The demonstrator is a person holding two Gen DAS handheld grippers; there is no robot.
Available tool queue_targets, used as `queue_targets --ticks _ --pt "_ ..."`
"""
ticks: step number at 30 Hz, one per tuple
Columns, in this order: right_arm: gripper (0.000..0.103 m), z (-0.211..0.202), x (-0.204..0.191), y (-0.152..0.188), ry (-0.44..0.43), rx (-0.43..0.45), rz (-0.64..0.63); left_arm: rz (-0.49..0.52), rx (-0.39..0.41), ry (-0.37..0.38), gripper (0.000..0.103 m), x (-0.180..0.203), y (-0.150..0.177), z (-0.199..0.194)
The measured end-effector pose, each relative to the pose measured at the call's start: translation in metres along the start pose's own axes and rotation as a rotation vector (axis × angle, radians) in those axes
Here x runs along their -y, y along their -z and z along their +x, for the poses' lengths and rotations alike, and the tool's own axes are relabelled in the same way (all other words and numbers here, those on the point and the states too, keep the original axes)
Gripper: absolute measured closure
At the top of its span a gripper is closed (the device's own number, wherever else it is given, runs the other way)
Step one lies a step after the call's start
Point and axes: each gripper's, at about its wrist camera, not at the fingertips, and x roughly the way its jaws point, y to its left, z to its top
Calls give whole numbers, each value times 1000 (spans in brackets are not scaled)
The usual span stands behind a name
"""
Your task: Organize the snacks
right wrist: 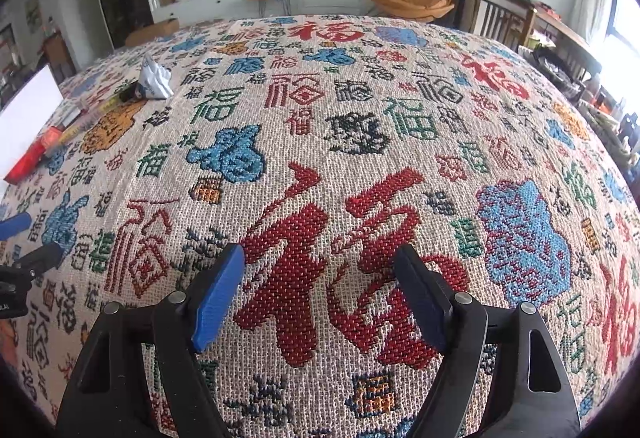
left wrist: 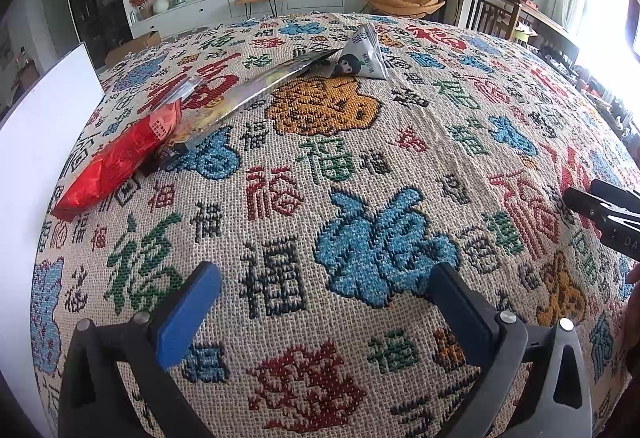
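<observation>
snacks on patterned woven cloth, both grippers empty
crinkly red foil snack bag beside white board: light, slippery, crushable; pinch its sealed end. left gripper, right gripper: fingers apart.

patterned cloth bears red packet, silver pouch, pyramid pack.
</observation>
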Motion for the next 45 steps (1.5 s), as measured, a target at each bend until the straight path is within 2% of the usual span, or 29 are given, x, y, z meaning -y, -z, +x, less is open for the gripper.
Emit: queue_targets --ticks 45 --pt "21 1 -2 0 14 -2 -3 1 -2 -2 0 0 0 0"
